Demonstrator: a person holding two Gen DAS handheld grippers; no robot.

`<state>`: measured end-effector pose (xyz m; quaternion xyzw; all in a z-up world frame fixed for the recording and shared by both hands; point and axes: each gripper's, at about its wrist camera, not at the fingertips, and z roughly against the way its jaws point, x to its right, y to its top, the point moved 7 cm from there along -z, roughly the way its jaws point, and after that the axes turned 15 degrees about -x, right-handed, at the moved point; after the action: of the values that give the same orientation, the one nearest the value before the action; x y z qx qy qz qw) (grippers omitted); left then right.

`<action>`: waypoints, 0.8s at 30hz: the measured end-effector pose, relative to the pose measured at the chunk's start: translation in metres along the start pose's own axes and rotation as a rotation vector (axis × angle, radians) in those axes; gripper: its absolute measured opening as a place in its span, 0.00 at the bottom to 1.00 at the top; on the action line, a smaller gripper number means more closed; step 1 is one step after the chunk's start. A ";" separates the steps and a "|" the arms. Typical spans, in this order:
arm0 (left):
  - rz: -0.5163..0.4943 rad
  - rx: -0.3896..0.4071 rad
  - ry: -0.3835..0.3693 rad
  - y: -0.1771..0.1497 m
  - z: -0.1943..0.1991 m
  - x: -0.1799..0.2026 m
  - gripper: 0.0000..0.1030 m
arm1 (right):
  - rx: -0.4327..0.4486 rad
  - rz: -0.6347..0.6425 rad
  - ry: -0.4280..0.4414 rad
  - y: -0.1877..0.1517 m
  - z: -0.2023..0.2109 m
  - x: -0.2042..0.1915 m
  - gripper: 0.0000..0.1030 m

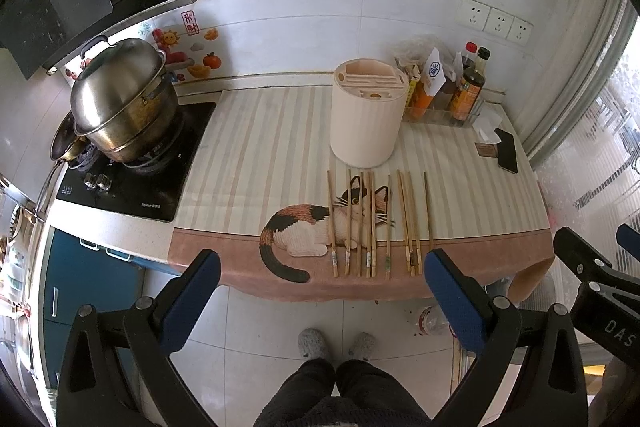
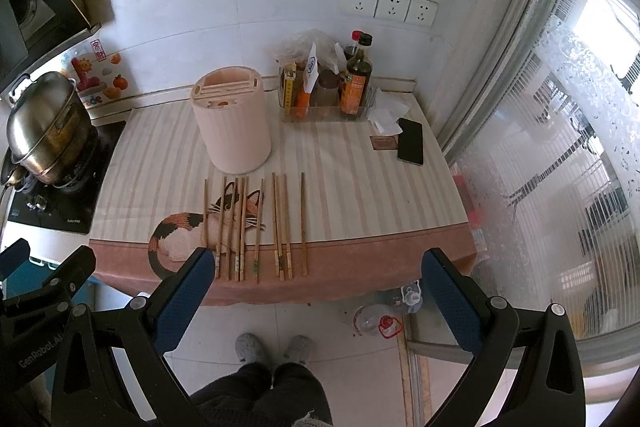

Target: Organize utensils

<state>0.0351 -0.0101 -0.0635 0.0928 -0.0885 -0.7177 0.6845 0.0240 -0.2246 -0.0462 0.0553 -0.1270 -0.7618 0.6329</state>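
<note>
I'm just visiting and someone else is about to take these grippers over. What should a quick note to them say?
Left gripper: open, empty, held back from the counter edge.
Right gripper: open, empty, likewise.
Wooden chopsticks: all lying side by side on the striped cat-print mat.
Pale pink round slotted utensil holder: upright behind them, no chopsticks in it.
Done: nothing visible.
Left: probably moving every chopstick into the holder.
</note>
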 end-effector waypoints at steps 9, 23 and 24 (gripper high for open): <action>-0.001 0.001 0.000 -0.001 0.000 0.000 1.00 | 0.002 0.000 -0.001 0.000 0.000 -0.001 1.00; 0.001 0.003 -0.001 0.002 0.002 0.001 1.00 | 0.003 0.000 -0.001 0.000 0.002 -0.002 1.00; 0.000 0.003 -0.002 0.002 0.002 0.001 1.00 | 0.004 0.001 -0.002 0.000 0.002 -0.002 1.00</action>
<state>0.0366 -0.0110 -0.0614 0.0930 -0.0904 -0.7175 0.6844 0.0239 -0.2224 -0.0440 0.0555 -0.1292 -0.7613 0.6330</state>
